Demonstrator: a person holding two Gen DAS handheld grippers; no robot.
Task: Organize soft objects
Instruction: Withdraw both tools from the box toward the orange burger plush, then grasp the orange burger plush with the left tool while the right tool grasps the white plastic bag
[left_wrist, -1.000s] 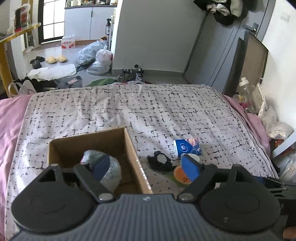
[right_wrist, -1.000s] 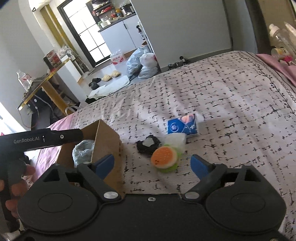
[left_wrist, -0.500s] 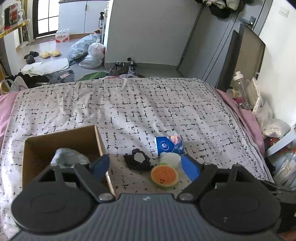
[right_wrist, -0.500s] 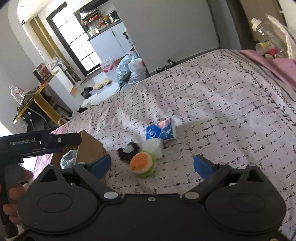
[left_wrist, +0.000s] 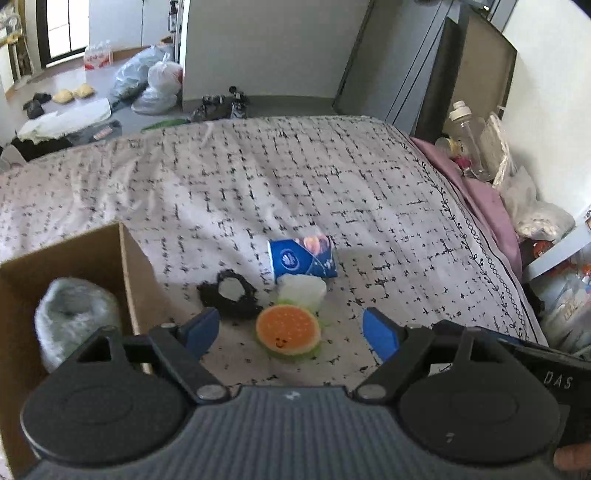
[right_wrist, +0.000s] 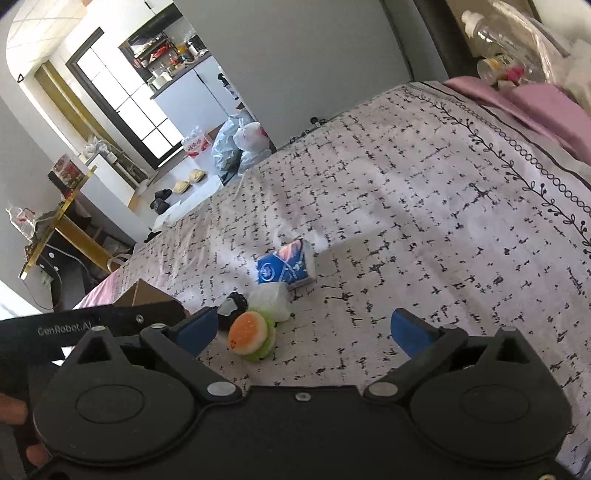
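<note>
Patterned bedding (left_wrist: 332, 177) fills most of both views, with a cardboard box (left_wrist: 125, 258) at the lower left of the left wrist frame already holding a grey bundle (left_wrist: 70, 314). Low in the centre of that frame sit four loose pieces close together: a burger-shaped plush (left_wrist: 288, 330), a white soft lump (left_wrist: 301, 291) touching it, a black scrunchie-like ring (left_wrist: 229, 295) and a blue tissue pack (left_wrist: 303, 256). The left claw (left_wrist: 291, 328) stands wide with nothing in it, framing the plush. The right claw (right_wrist: 306, 328), its jaws just opened further, is also empty. To grip well, I judge the left claw should sink straight over the plush alone, clear of the white lump, and close gently.
</note>
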